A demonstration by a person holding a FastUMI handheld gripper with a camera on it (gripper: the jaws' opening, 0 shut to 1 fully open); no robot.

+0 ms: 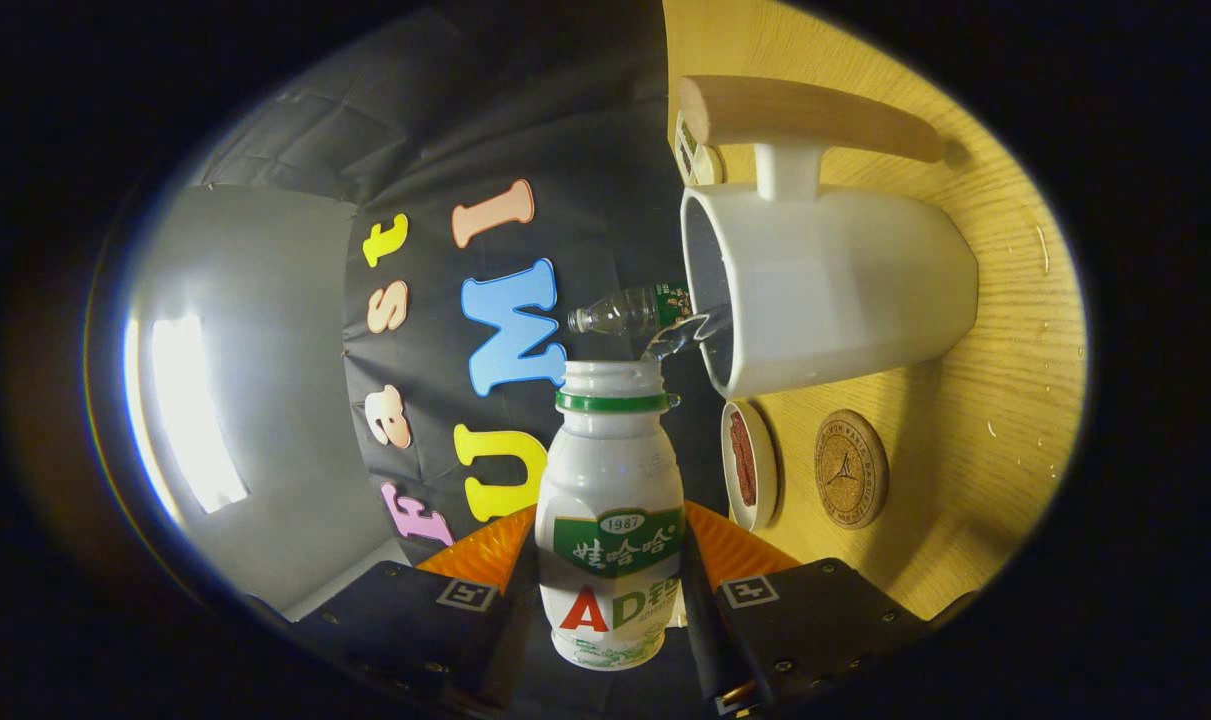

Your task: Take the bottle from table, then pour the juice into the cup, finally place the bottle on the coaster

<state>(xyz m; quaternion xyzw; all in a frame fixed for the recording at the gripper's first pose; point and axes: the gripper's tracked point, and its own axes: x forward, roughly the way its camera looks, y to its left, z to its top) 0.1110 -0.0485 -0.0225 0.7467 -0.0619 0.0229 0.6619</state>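
A white juice bottle with a green band and green label sits between my fingers, and my gripper is shut on its body. The whole view is rolled sideways, so the wooden table stands like a wall beside the bottle. The bottle's open mouth is close to the rim of a white cup with a wooden handle. A thin clear stream runs from the mouth into the cup. A round cork coaster lies on the table just past the cup, nearer my fingers.
A small white dish with something reddish in it stands between the coaster and the bottle. A clear plastic bottle is beyond the cup's rim. A small box sits by the cup's handle. Water drops dot the table.
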